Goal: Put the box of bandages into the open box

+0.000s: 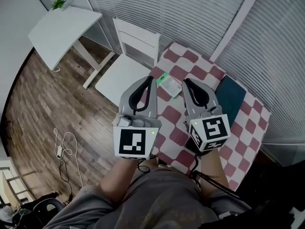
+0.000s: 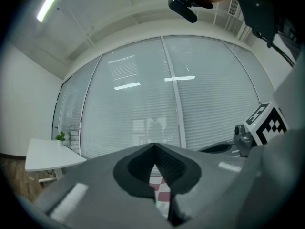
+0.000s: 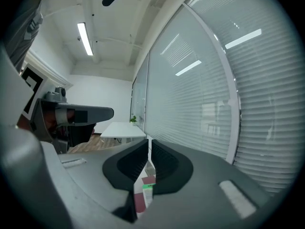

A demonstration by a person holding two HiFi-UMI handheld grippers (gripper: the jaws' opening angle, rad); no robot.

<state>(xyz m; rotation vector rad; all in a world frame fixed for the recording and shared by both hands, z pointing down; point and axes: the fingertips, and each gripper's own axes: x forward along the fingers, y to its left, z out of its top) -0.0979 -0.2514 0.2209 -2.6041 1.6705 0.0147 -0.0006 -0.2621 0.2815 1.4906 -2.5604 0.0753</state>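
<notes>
The bandage box (image 1: 169, 84), small and white with a green band, lies on the red-and-white checked tablecloth (image 1: 248, 123) just beyond both gripper tips. A sliver of the bandage box (image 3: 147, 189) also shows through the slit under the right jaws. A dark teal box (image 1: 232, 98) sits to its right near the blinds. My left gripper (image 1: 152, 78) hovers above the table's near-left edge, shut and empty. My right gripper (image 1: 185, 81) hangs beside it, shut with only a hairline slit and holding nothing. The left gripper (image 2: 155, 147) points at the blinds, and so does the right gripper (image 3: 149, 147).
A white chair (image 1: 127, 63) stands against the table's left side. Further left, a white side table (image 1: 62, 27) with a small plant stands on the wood floor. A white cable (image 1: 64, 147) lies on the floor. Window blinds (image 1: 190, 13) close off the far side.
</notes>
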